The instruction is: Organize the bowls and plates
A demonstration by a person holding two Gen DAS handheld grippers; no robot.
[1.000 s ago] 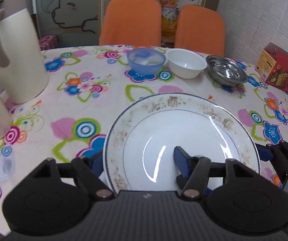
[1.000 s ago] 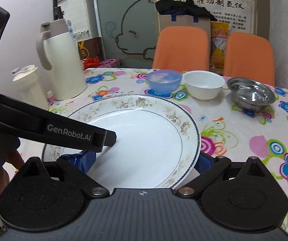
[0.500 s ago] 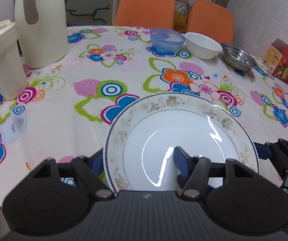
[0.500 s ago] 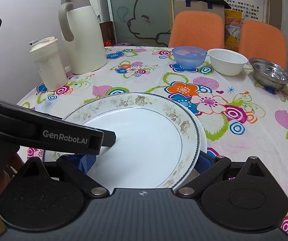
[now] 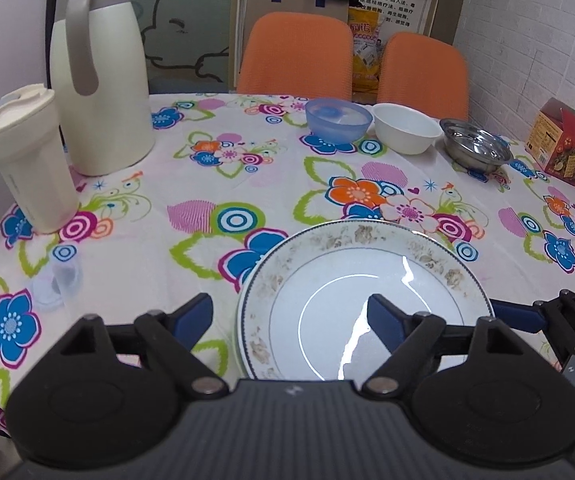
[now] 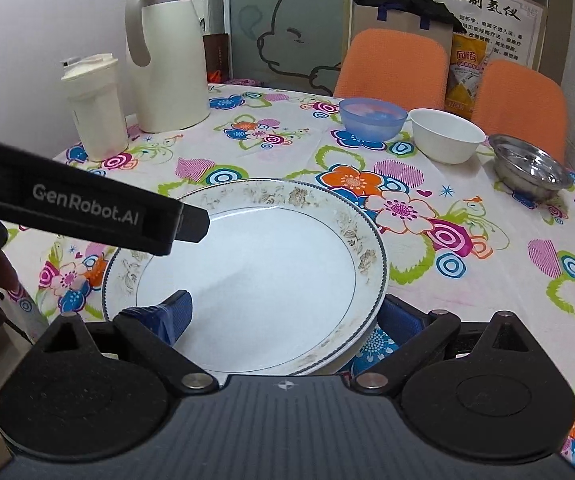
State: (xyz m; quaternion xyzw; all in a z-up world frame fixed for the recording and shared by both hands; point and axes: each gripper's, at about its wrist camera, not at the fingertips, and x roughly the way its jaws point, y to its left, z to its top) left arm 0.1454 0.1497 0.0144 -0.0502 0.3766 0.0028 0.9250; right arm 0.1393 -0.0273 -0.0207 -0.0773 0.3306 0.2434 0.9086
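A floral-rimmed white plate (image 5: 367,280) (image 6: 255,272) lies flat on the flowered tablecloth, with a second plate's rim showing just beneath it. My left gripper (image 5: 289,316) is open: its left finger stands clear of the plate's left rim and its right finger hovers over the well. My right gripper (image 6: 285,316) straddles the plate's right rim, one finger inside and one outside, shut on it. A blue bowl (image 5: 337,120), a white bowl (image 5: 405,128) and a steel bowl (image 5: 475,148) stand in a row at the far side.
A tall cream jug (image 5: 99,92) and a cream tumbler (image 5: 27,160) stand at the left. A red box (image 5: 571,152) sits far right. Two orange chairs (image 5: 295,52) are behind the table. A small clear cap (image 5: 59,284) lies near the left table edge.
Both grippers drew the plate back toward the near edge and lowered it onto another plate. The left gripper's fingers have spread, and its left finger is now clear of the rim.
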